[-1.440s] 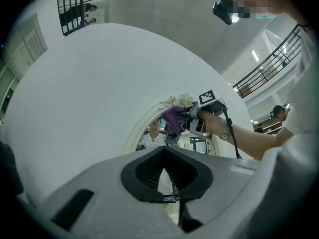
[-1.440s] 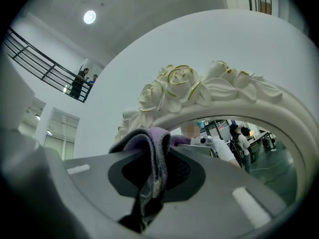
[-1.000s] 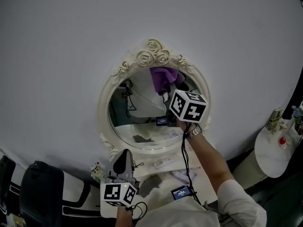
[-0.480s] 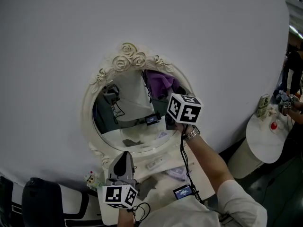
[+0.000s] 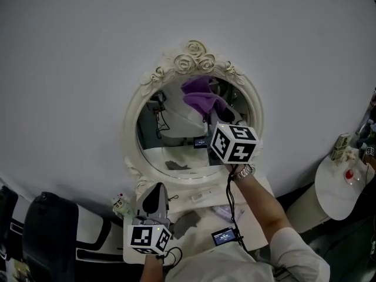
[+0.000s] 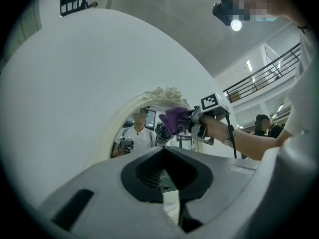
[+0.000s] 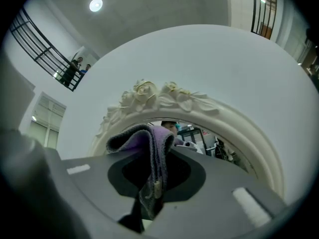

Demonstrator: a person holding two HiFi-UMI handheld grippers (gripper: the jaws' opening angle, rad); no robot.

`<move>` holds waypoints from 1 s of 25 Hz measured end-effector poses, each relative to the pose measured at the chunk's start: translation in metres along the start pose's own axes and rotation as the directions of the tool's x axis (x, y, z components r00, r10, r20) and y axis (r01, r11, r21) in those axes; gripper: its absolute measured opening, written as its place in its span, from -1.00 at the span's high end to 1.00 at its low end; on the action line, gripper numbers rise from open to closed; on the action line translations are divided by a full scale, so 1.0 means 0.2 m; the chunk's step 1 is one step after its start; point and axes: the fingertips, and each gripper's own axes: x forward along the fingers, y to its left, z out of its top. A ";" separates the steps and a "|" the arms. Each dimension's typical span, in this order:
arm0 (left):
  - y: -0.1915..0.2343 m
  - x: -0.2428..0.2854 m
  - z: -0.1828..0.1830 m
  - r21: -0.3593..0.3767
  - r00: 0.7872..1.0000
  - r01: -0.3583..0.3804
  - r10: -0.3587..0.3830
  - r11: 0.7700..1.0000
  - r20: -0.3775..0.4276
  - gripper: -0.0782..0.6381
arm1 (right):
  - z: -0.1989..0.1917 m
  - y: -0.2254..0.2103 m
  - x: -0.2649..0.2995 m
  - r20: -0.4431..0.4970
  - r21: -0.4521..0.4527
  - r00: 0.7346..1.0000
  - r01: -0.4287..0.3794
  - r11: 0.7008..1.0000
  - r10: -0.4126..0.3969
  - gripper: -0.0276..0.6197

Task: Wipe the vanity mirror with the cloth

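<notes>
White wall fills my head view. Mirror is at center, with a table at its 6 o'clock. My right gripper is up at the glass's 1 o'clock, jaws clamped on the purple cloth, which sits at the top of the glass near 12. Left gripper is low at the mirror's 7 o'clock, jaws closed together and empty.

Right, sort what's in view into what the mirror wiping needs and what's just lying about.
For the job:
vanity mirror
purple cloth, clamped in the right gripper

Lying about:
small figurine
white stick-shaped item
screen device
round side table with bottles
left gripper, shut, empty, held low and idle
</notes>
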 end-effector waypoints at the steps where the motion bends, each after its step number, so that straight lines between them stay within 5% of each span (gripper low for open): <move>1: 0.02 -0.02 0.01 0.005 1.000 -0.017 0.017 1.000 0.005 0.79 | -0.02 0.07 0.02 -0.007 -0.005 1.000 -0.030 1.000 0.029 0.75; 11: 0.23 -0.29 0.04 0.027 0.981 -0.196 0.195 0.980 0.020 0.79 | -0.36 0.58 0.18 -0.145 0.048 0.959 -0.238 0.970 0.243 0.75; 20: 0.38 -0.47 0.05 0.052 0.949 -0.317 0.316 0.947 0.016 0.79 | -0.46 0.78 0.29 -0.157 0.086 0.946 -0.271 0.959 0.282 0.75; 25: 0.40 -0.45 0.04 0.048 0.950 -0.312 0.312 0.949 0.010 0.79 | -0.46 0.74 0.30 -0.145 0.080 0.957 -0.243 0.967 0.253 0.75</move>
